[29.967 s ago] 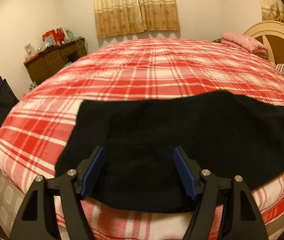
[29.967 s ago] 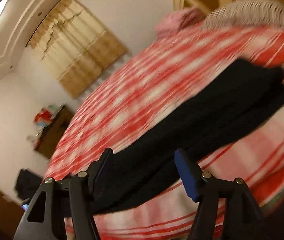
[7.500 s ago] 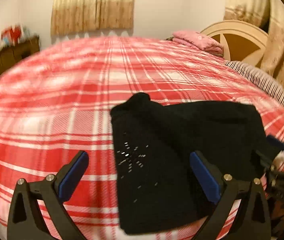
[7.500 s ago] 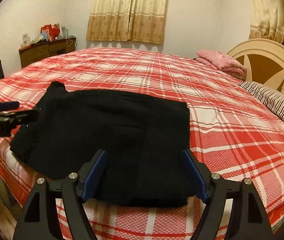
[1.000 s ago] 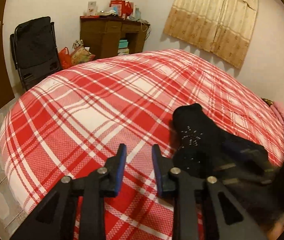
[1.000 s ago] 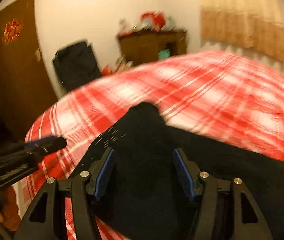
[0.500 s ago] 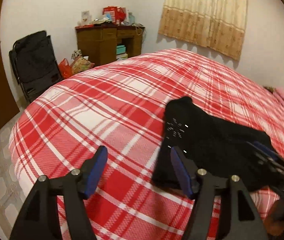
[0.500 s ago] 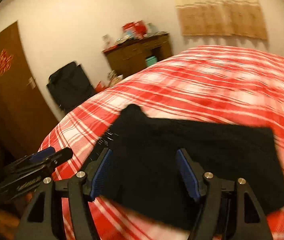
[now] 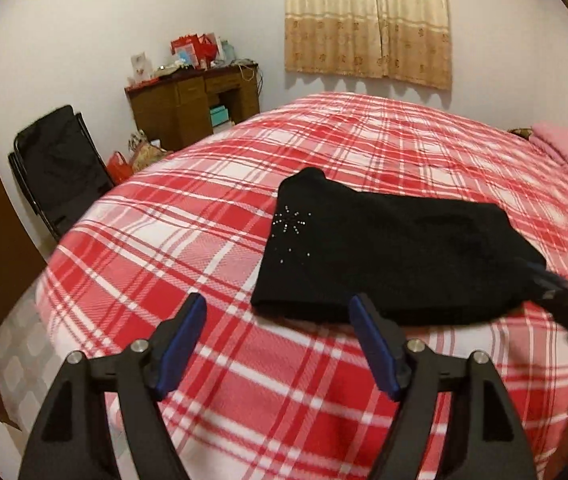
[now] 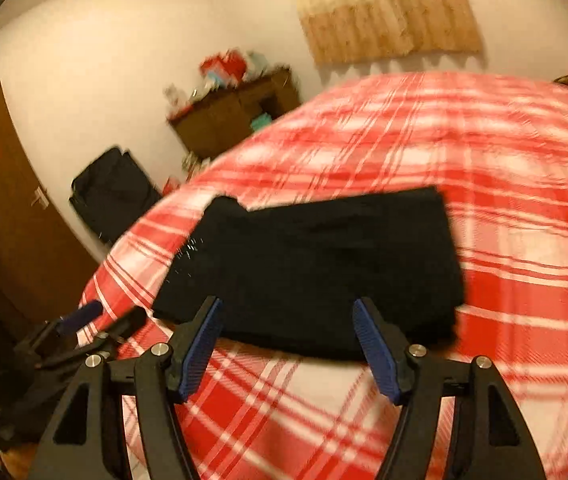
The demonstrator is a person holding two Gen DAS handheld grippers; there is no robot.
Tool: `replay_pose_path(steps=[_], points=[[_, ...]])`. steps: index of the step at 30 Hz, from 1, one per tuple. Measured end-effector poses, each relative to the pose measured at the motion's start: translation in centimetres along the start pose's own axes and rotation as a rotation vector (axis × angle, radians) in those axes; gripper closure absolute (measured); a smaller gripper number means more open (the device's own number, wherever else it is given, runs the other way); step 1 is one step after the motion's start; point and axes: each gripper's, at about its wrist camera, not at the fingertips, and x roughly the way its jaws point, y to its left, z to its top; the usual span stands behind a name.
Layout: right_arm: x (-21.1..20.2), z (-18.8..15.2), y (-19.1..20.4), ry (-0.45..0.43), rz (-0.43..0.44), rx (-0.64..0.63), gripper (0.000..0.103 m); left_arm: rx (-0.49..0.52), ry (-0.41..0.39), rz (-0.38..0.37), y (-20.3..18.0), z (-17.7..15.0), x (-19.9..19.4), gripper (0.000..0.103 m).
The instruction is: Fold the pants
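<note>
The black pants [image 9: 384,248] lie folded into a compact stack on the red plaid bed [image 9: 188,240], with a sparkly star pattern at the left end. My left gripper [image 9: 278,344] is open and empty, just short of the stack's near left corner. My right gripper [image 10: 286,344] is open and empty, just short of the stack's near edge [image 10: 316,264]. The right gripper's tip shows at the right edge of the left wrist view [image 9: 564,304]. The left gripper shows at lower left in the right wrist view [image 10: 80,328].
A wooden desk [image 9: 192,104] with clutter stands by the far wall. A black folding chair [image 9: 60,160] stands at the left beside a brown door [image 10: 4,208]. Pink bedding [image 9: 564,148] lies at the bed's far right. Curtains [image 9: 368,20] hang at the back.
My left gripper has opened from nearly shut and both grippers have drawn back from the pants. The folded stack lies still on the bed.
</note>
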Motion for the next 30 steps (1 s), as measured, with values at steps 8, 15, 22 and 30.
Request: replay_pose_path(steps=[8,15,22,30], points=[[-7.4,-4.2,0.5,-0.073,-0.101,0.091,0.034,0.031,-0.073,-0.024,-1.2,-1.3,-4.4,0.009],[-12.7,-5.7,2.0,-0.182,-0.187,0.048,0.032,0.096,-0.177,-0.024,-2.2,-2.6,-9.0,0.000],[-15.3,-6.7,3.7,-0.239,-0.227,0.022,0.031,0.099,-0.215,-0.070,-1.8,-3.7,-11.7,0.000],[-16.4,-7.5,5.7,-0.277,-0.240,-0.038,0.030,0.070,-0.247,-0.063,-0.7,-3.8,-13.1,0.000]])
